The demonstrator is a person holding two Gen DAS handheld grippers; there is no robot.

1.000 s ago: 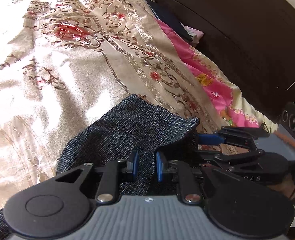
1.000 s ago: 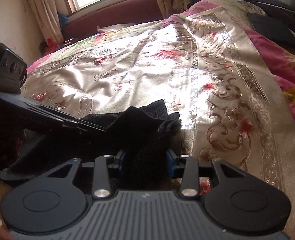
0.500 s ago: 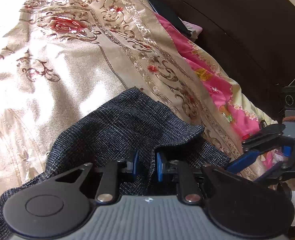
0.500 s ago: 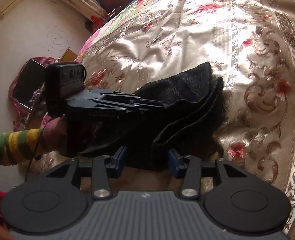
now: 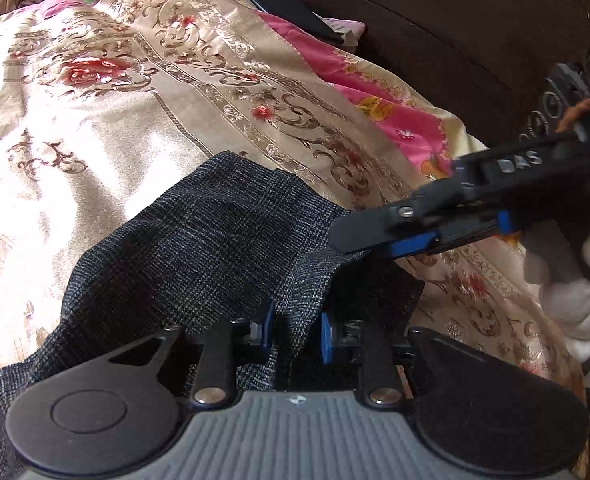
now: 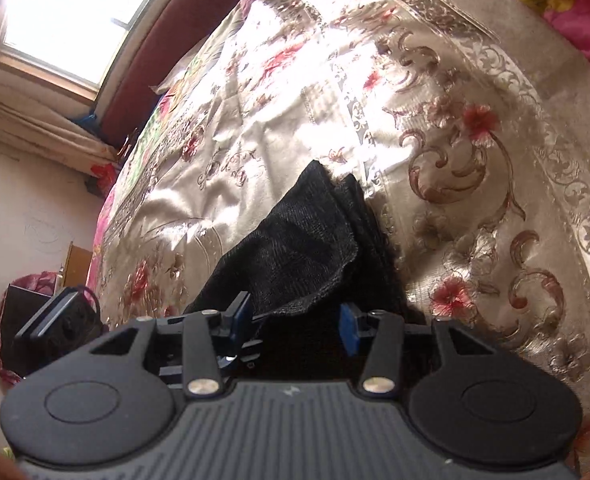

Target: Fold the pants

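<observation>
Dark grey woven pants [image 5: 215, 248] lie bunched on a beige floral bedspread [image 5: 95, 120]. My left gripper [image 5: 293, 330] is shut on a fold of the pants near their edge. My right gripper [image 6: 295, 326] is open, its blue pads [image 6: 349, 330] wide apart around the pants' hem [image 6: 295, 256]. In the left wrist view the right gripper [image 5: 375, 236] reaches in from the right, its tip over the raised pants edge.
A dark wooden headboard [image 5: 455, 40] runs along the right of the bed, with a pink floral sheet [image 5: 375, 100] and a dark flat object [image 5: 291, 12] beside it. A window [image 6: 55, 12] and a wall lie beyond the bed's far side.
My right gripper has swung back toward the pants and tilted, now meeting the raised edge. My left gripper stays shut on the fold and has lifted slightly.
</observation>
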